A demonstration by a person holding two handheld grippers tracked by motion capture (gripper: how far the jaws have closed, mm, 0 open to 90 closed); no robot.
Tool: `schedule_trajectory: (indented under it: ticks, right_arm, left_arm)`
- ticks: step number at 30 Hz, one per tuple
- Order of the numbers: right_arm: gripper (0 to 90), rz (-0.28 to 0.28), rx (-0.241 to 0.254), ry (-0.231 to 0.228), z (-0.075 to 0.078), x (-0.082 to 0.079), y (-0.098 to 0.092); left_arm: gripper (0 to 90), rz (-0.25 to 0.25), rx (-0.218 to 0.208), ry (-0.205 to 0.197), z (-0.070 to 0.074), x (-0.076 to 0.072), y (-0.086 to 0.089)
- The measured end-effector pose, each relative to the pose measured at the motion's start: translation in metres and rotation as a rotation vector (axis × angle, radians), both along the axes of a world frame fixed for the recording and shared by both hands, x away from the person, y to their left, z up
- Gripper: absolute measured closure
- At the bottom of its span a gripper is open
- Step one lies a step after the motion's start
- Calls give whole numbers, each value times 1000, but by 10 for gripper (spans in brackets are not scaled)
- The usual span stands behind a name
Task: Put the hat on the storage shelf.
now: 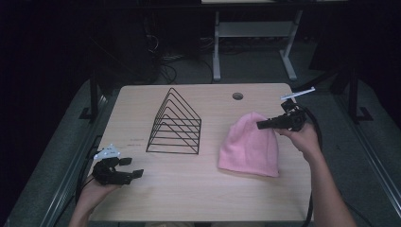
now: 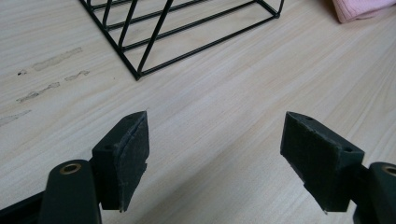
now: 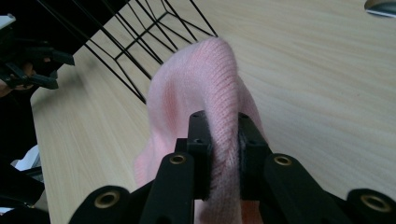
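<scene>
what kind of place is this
Probably a lab or workshop: a light wood-grain table with a cable hole, a white metal bench frame behind it, and tangled cables on the grey floor.

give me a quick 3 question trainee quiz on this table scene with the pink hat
1. True or false: the right gripper has its jaws closed on the pink hat.
2. What stands between the left gripper and the hat: A a wire rack, B a mug, C a book?
3. Fill in: the left gripper's jaws are ____.

Key
1. True; a fold of knit is pinched between them.
2. A, the black wire rack.
3. Open, with only bare table between them.
</scene>
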State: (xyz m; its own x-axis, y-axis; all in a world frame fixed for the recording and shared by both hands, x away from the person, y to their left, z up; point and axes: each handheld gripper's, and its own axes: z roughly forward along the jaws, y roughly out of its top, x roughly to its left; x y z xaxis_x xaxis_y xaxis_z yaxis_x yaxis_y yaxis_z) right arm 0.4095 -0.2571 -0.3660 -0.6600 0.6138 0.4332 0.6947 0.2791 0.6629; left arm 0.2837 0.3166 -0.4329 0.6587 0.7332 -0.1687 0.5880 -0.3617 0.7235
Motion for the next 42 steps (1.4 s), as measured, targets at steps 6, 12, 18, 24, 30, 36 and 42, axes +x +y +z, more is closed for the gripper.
schedule_trajectory:
  ticks: [6,12,18,24,30,36,42]
  right_arm:
    - [790,11,-5,-29,13,-4,1]
    - [790,17,-6,-62,27,-7,-1]
    - [792,16,-11,-89,41,-10,-4]
    - [792,15,-20,-114,53,-12,-8]
    - [795,11,-23,-143,68,-14,-11]
    - [797,17,-17,-163,78,-15,-10]
    - [796,38,-16,-180,87,-15,-5]
  left_arm:
    - [238,-4,-5,2,1,-1,0]
    - [238,-12,-5,1,1,0,0]
    - [238,-37,-4,3,4,1,-4]
    - [238,-54,-8,-1,6,2,-5]
    - [238,-76,3,1,12,5,-8]
    - [238,-96,8,-11,21,7,-8]
    - [237,-124,7,-22,34,8,-7]
